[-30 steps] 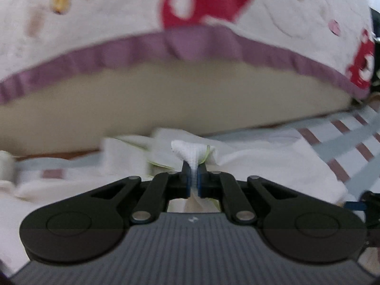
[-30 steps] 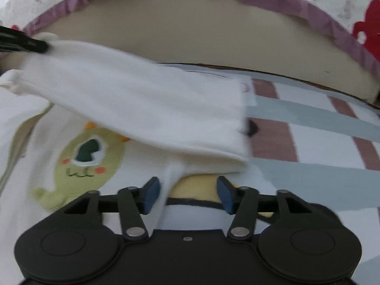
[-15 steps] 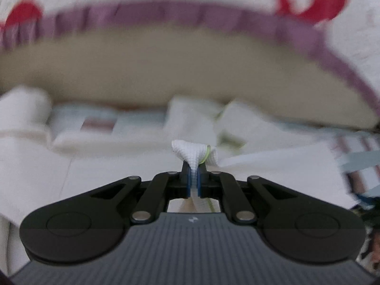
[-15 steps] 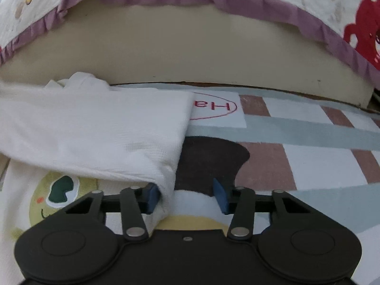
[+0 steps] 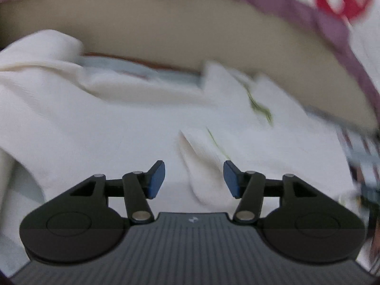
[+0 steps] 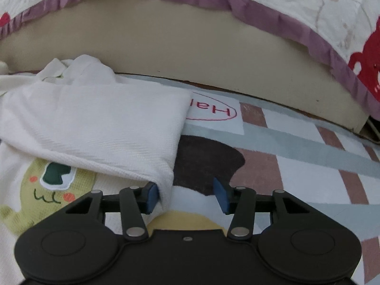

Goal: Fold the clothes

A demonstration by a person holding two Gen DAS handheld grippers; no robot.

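Item: white garment [image 6: 95, 128], one flap folded across, cuff at nine o'clock of my right claw [image 6: 185, 196]. Both claws opening; my left claw [image 5: 193, 178] straddles a loose fold, gripping nothing. I judge further folds remain.

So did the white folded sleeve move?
Yes. The white folded sleeve slid left, uncovering the red "Hal" rug print beside the beige bed base.

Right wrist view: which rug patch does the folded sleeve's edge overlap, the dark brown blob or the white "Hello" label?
The white label with the red oval: the folded sleeve hides its left end. The dark brown blob lies bare beside the sleeve's edge.
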